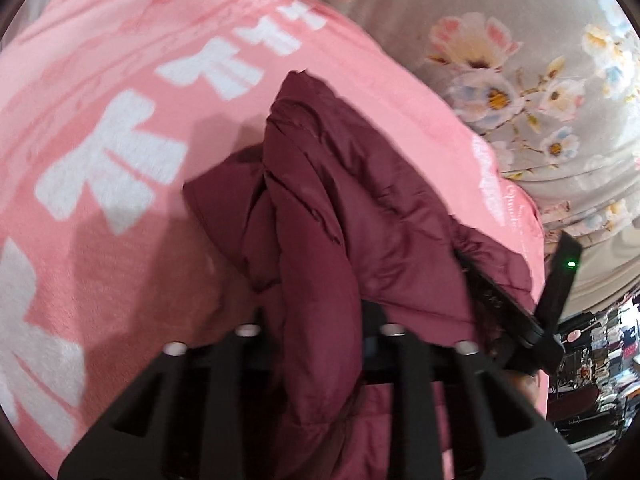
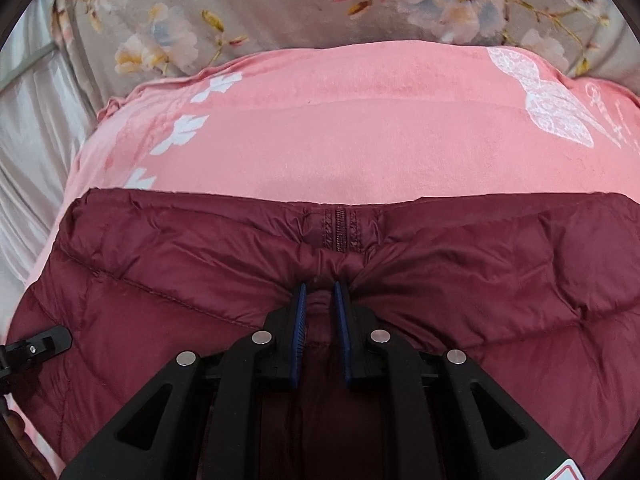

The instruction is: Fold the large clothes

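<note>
Maroon puffer jacket lies on a pink blanket printed with white shapes, the blanket spread over a grey floral bedspread on a bed. In the right wrist view the jacket's straight edge runs across the frame with the zipper at its middle, and the right tool is clenched on a pinch of quilted fabric just below that zipper, its 2 blue pads pressed into a gathered ridge of cloth.

In the left wrist view a bunched fold of the same jacket rises straight up out of the left tool. Its fingertips are buried under the fabric, but the narrow gap and the cloth standing between the fingers read as a grip on the jacket. The frame is blurred. The other tool's dark body shows at the right edge, near the jacket.

Risks from here, as I judge them:
1. Slick nylon shell may slide out of either tool, since each holds only a small pinch of a bulky, puffy garment.
2. Pulling the 2 grips unevenly could skew the fold, so that the edges fail to meet.
3. Trapped air in the quilting may spring the fold back open once released.
4. Dragging the jacket could rumple the blanket underneath.
</note>
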Demonstrator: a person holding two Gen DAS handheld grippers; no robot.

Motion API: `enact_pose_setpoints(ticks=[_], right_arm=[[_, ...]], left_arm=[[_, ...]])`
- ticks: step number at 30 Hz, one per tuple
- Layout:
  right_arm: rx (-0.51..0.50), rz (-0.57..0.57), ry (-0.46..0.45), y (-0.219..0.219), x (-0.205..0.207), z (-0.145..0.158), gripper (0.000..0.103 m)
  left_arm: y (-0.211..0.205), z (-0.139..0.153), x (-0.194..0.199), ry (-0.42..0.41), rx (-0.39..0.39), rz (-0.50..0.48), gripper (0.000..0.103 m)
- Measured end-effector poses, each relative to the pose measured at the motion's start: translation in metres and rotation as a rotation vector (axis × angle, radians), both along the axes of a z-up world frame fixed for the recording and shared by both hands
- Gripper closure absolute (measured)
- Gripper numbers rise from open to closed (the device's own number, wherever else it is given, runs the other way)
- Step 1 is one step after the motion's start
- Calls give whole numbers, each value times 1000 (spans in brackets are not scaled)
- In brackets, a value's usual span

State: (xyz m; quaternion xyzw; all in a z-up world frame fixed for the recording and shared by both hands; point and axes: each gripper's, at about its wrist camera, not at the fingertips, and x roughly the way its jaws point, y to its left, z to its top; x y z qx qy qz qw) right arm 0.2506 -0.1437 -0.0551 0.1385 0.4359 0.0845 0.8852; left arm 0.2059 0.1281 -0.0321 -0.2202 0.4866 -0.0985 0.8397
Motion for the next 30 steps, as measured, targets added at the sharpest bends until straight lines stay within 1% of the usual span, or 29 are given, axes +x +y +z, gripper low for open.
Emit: enact_pose_setpoints(ticks=[2,5,8,11,12,16,20,22,26,30], right_arm=[[39,10,-23,-10,-26,19,87],[19,29,-38,-23,-74,38,88],[11,21,-27,-37,-117,40,88],[39,7,-8,-41,-146,32,89],[48,10,-5,-40,-151,29,92],[74,53,26,-29,-160,13,94],[101,70,37,-23,-157,3,96],[109,74,44,-22,-157,-1,96],[126,78,55,-21,-154,-8,96],[134,80,66,-16,-153,-13,96]], left_arm=[[-3,17,-4,-31,-18,-6,91],[-9,44,-11,-83,-40,-33,92],[-23,70,-17,-134,-37,-73,92],[-43,92,-20,-180,-27,-114,92],[-50,98,-21,-193,-23,-127,92],[-84,124,-27,-256,7,-188,92],[-109,138,-31,-277,23,-241,92],[-117,140,-34,-276,31,-255,92],[-136,145,-39,-287,78,-276,92],[-151,146,-41,-290,89,-310,93]])
